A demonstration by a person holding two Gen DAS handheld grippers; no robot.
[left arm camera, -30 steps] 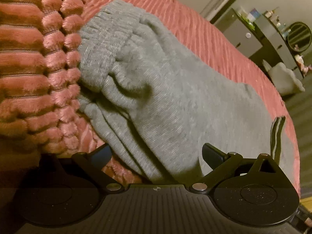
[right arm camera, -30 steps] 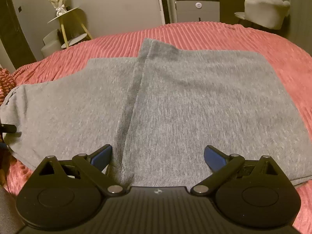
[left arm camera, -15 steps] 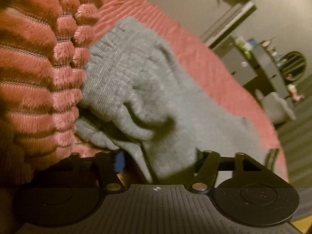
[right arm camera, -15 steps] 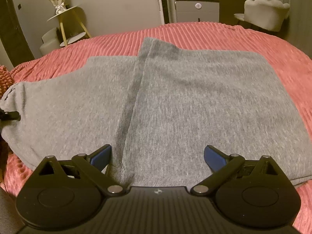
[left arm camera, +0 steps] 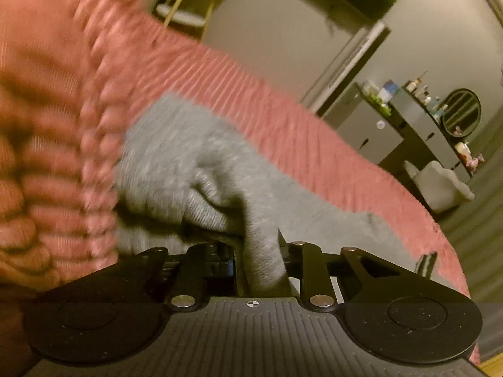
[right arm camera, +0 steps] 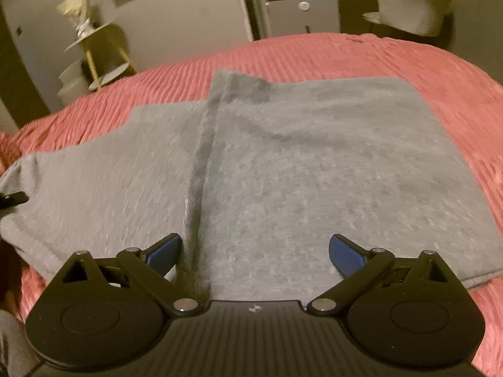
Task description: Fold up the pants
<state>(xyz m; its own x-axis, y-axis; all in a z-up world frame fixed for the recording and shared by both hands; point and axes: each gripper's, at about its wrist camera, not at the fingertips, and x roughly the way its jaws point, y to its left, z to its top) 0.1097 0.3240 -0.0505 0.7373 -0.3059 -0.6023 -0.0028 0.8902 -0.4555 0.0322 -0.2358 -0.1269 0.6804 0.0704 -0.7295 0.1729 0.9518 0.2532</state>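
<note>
Left side: left gripper (left arm camera: 257,264) has its jaws closing on a bunched fold at the waistband end of the grey pants (left arm camera: 195,169), cloth pinched between them and pulled up off the bed. A fluffy pink pillow (left arm camera: 44,144) sits just beside that end.

Step in hand, as I read it: taking hold of the waist end to fold it over the legs. Next move calls for a firm pinch through all layers, then a carry across toward the already folded part.

Right side: right gripper (right arm camera: 254,251) hangs with jaws spread wide, nothing between them, over the flat leg section (right arm camera: 314,163).

Surface: ribbed pink bedspread (right arm camera: 377,53). Room: dim, side table (right arm camera: 94,47), dresser (left arm camera: 371,132), pale armchair (right arm camera: 415,6).
</note>
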